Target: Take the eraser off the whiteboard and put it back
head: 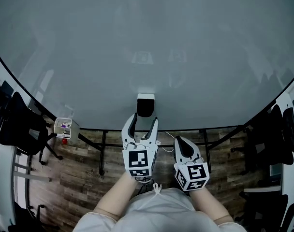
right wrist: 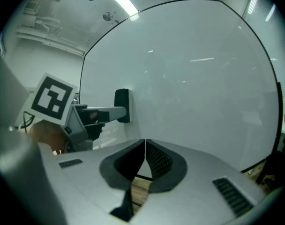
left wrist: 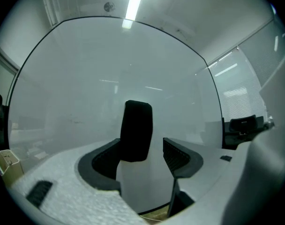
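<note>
The eraser (head: 145, 104), white with a black felt face, sits against the lower part of the big whiteboard (head: 147, 42). My left gripper (head: 143, 119) points level at the board with its jaws on either side of the eraser. In the left gripper view the eraser (left wrist: 136, 131) stands between the jaws of the left gripper (left wrist: 141, 146); the left pad is close against it and a gap shows at the right pad. My right gripper (head: 183, 146) hangs back to the right, jaws together and empty. The right gripper view shows the right gripper (right wrist: 145, 143) shut, and the eraser (right wrist: 122, 105) with the left gripper's fingers (right wrist: 109, 113) beside it.
A small box with markers (head: 66, 127) hangs at the board's lower left edge. Black stand legs (head: 102, 151) run below the board over a wooden floor (head: 79, 178). Dark office chairs stand at left (head: 19, 124) and right (head: 277, 129).
</note>
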A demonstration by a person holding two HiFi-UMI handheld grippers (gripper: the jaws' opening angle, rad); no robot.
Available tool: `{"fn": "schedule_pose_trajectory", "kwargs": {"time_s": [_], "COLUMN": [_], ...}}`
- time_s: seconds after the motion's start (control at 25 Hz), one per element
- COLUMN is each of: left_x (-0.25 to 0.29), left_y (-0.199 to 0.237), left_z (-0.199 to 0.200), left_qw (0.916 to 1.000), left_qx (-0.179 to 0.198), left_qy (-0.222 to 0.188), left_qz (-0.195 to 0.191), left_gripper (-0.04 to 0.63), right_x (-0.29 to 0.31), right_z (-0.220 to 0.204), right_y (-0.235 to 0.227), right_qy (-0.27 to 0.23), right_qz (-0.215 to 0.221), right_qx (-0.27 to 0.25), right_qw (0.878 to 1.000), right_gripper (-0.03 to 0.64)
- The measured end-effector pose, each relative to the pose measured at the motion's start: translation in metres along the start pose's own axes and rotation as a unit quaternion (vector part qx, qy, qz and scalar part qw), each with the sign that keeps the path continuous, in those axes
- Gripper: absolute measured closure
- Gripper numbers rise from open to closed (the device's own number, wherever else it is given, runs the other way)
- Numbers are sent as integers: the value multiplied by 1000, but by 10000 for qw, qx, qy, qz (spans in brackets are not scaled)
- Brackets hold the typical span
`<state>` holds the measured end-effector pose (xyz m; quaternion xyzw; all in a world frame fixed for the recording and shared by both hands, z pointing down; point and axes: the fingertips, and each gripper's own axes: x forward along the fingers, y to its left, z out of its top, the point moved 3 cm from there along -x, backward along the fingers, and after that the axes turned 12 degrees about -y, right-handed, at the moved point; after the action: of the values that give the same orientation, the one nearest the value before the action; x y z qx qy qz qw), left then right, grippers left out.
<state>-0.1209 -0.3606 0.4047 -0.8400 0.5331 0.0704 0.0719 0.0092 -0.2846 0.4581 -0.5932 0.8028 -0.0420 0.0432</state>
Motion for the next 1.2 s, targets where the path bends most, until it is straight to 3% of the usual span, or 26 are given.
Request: {"fn": "schedule_pose_trajectory", "kwargs": {"time_s": [0.32, 0.52, 0.72, 1.2], "left_x": [-45, -65, -83, -107], "left_y": [-19, -31, -46, -76], "left_z": [-22, -31, -35, -35], "left_qw": [9994, 9990, 9983, 9958], "left_qx": [-33, -145, -160, -263], "left_qy": [301, 333, 413, 595], "left_qz": [-164, -260, -366, -648], "left_gripper": [338, 516, 576, 578], "right_x": [-16, -26, -40, -62], "right_z": [-6, -7, -1, -2], "right_y": [4, 8, 14, 14], "right_qy": [67, 33, -166, -173], "right_qz": [67, 107, 185, 356], "right_qx": [-158, -181, -354, -283], "right_qw": [9998, 9998, 9991, 9988], "right_gripper": [589, 589, 589, 591]}}
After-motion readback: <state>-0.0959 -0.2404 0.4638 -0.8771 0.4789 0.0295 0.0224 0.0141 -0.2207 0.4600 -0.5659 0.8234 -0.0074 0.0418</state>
